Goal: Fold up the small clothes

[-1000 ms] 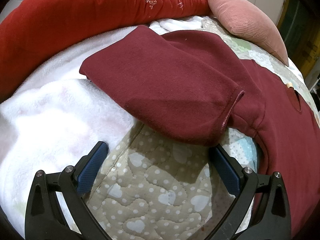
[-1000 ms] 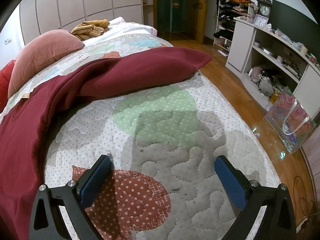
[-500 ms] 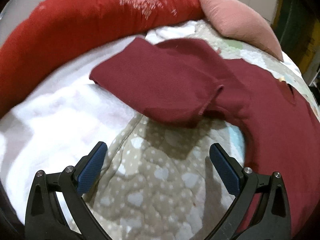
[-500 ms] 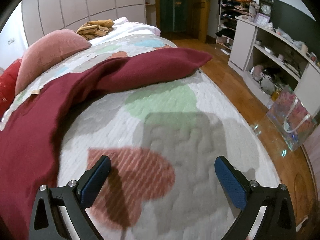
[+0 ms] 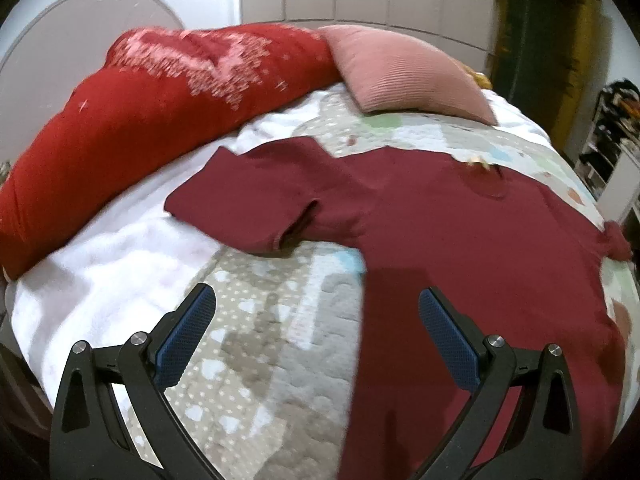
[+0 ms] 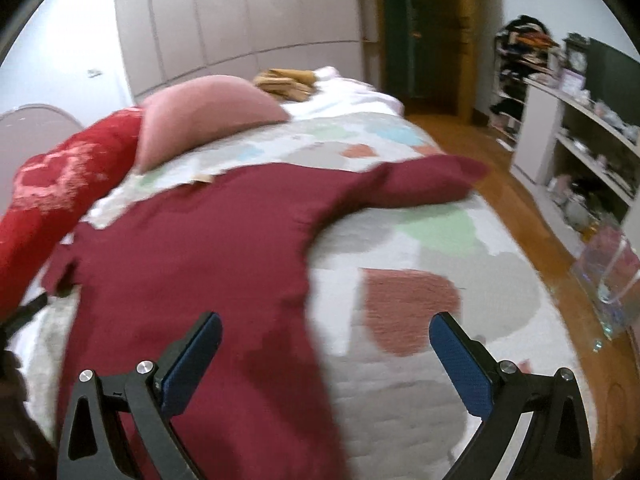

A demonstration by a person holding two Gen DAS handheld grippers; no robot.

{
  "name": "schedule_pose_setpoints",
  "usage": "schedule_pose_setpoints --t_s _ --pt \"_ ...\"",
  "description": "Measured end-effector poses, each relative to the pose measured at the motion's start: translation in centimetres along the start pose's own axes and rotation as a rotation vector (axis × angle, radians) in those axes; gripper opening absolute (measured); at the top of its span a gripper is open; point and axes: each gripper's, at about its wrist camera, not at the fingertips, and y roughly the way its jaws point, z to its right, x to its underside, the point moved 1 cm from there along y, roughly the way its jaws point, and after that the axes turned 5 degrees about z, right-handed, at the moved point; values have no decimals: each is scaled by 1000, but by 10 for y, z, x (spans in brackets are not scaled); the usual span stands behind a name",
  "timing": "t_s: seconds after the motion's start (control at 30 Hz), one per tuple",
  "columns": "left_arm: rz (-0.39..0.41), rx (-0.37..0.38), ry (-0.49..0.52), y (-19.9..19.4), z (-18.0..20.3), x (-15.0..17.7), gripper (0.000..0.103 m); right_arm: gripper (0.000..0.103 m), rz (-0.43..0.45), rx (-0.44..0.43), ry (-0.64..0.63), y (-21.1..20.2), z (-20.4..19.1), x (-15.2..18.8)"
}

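A dark red sweater (image 5: 460, 232) lies spread flat on the quilted bedspread (image 5: 272, 368). Its left sleeve (image 5: 248, 204) is folded back on itself over a white blanket; its right sleeve (image 6: 416, 184) stretches out toward the bed's edge. My left gripper (image 5: 316, 324) is open and empty, held above the quilt short of the sweater's left side. In the right wrist view the sweater (image 6: 192, 280) fills the left half. My right gripper (image 6: 324, 344) is open and empty over the sweater's right edge and the quilt (image 6: 440, 248).
A long red bolster (image 5: 152, 96) and a pink cushion (image 5: 404, 76) lie at the head of the bed. A white fleece blanket (image 5: 104, 272) covers the left part. Right of the bed are wooden floor (image 6: 536, 216), open shelves (image 6: 580, 148) and a clear bag (image 6: 608, 276).
Both grippers have pulled back and risen, so much more of the bed and sweater shows. Both stayed open. The sweater has not moved.
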Motion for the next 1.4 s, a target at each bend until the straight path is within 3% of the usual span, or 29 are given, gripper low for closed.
schedule_pose_setpoints --t_s 0.17,0.43,0.9,1.4 --pt "13 18 30 -13 14 1 102 103 20 -96 -11 -3 -44 -2" --pt "13 28 60 -17 34 5 102 103 19 -125 -69 7 -92 -7" --pt "-35 44 77 2 49 12 102 103 5 -121 -134 25 -122 -9" --pt "-60 38 73 17 47 15 102 103 -15 -135 -130 43 -130 -5"
